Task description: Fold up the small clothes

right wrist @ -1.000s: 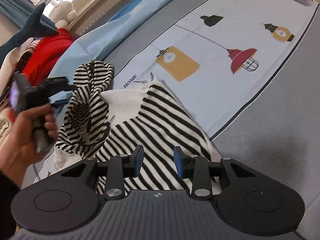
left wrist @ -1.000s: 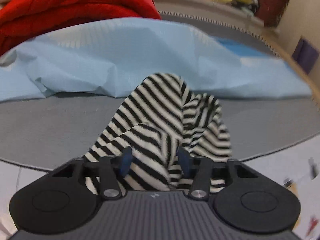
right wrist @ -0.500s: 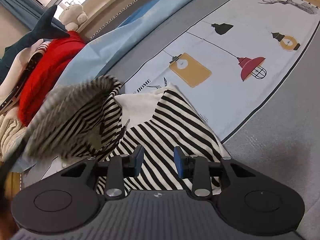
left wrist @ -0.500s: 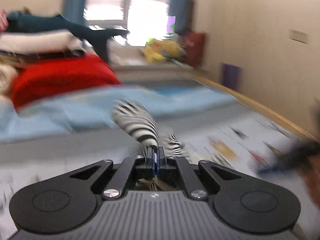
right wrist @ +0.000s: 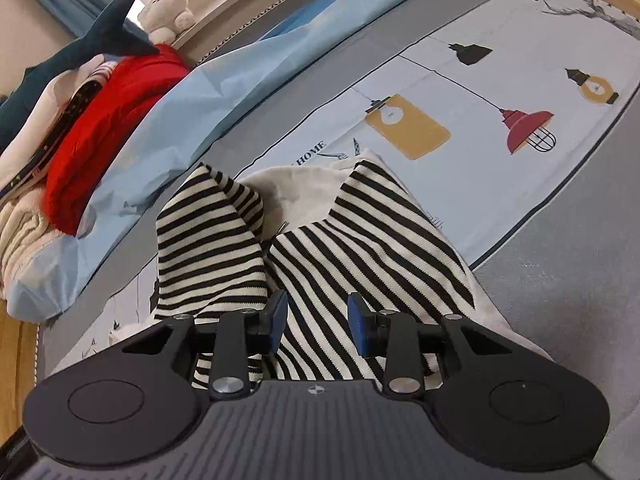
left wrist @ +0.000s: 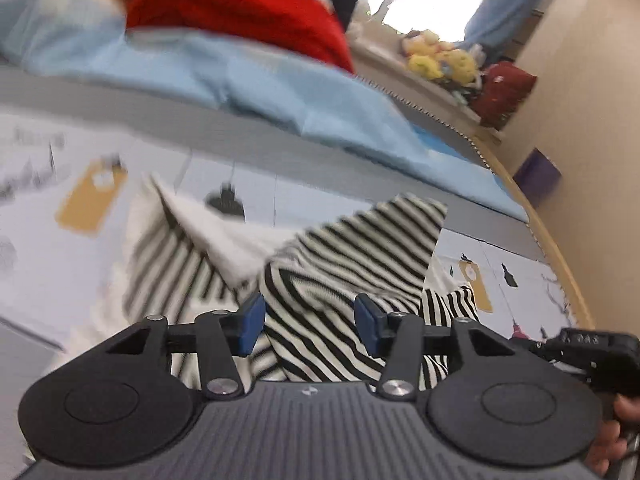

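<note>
A small black-and-white striped top [right wrist: 360, 248] lies on the printed bed cover, its white inner side [right wrist: 304, 188] showing at the neck. One striped sleeve [right wrist: 208, 248] lies folded over onto the body. In the left wrist view the top [left wrist: 352, 256] sits just below my left gripper [left wrist: 309, 328], whose jaws are opening; striped cloth shows in the gap, but the pads do not press on it. My right gripper [right wrist: 317, 326] hovers open over the lower body of the top and holds nothing. It also shows at the right edge of the left view as the right gripper [left wrist: 592, 348], held by a hand [left wrist: 616, 440].
The printed cover [right wrist: 480, 92] with lamp pictures lies on a grey mattress [right wrist: 568, 304]. A light blue sheet [right wrist: 224, 80], a red blanket [right wrist: 104, 120] and a shark plush [right wrist: 100, 36] pile up at the far left. Plush toys [left wrist: 444, 60] sit on the windowsill, near the wooden bed edge [left wrist: 560, 256].
My left gripper shut on the striped sleeve, swung it across over the top, and has now opened, leaving the sleeve lying folded. The right gripper stayed open and hardly moved.
</note>
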A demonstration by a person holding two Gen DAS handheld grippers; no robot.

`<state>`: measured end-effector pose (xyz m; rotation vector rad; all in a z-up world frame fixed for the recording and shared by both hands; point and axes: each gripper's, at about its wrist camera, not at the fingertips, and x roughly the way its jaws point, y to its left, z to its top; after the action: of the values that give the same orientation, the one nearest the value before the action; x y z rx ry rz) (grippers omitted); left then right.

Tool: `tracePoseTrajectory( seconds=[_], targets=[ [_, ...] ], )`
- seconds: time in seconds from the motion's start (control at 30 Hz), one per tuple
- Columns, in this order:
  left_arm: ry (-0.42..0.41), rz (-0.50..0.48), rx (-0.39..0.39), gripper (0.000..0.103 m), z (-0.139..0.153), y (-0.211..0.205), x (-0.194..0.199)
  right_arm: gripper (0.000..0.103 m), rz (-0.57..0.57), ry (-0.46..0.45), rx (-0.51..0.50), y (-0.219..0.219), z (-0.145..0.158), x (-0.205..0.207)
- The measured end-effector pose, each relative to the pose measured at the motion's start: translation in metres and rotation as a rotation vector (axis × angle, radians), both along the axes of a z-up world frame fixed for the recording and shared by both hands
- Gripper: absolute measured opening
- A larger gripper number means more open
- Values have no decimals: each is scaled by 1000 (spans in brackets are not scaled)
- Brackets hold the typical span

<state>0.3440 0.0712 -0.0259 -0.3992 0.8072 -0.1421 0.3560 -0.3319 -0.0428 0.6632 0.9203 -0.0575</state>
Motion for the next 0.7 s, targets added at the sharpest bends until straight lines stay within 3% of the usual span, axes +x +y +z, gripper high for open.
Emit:
tracePoseTrajectory(
  seconds=[0.1,0.2,0.23,0.37,0.4,0.43,0.47,0.6,0.7],
  targets=[
    [94,17,-73,61,-27,-6,15,36,14,8,-5,3,-4,0],
    [148,28,-79,69,-45,-12,28,36,24,29,3,4,-9,3],
    [165,37,-72,75,-54,-12,34,36,26,32,5,4,-10,4],
    [217,61,44,75,-66,-21,38,36,33,37,5,4,-12,6],
    [209,48,37,71,-65,-22,38,36,36,39,5,4,-13,7],
    [192,28,27,57,-64,-24,39,36,39,43,5,4,-14,7],
    [175,14,38,50,-62,-27,38,36,42,46,6,5,-15,8],
    [121,-49,181,25,-54,-42,35,36,41,53,7,5,-16,9],
    [145,-49,208,24,-54,-42,34,36,39,54,7,5,-16,9]
  ],
)
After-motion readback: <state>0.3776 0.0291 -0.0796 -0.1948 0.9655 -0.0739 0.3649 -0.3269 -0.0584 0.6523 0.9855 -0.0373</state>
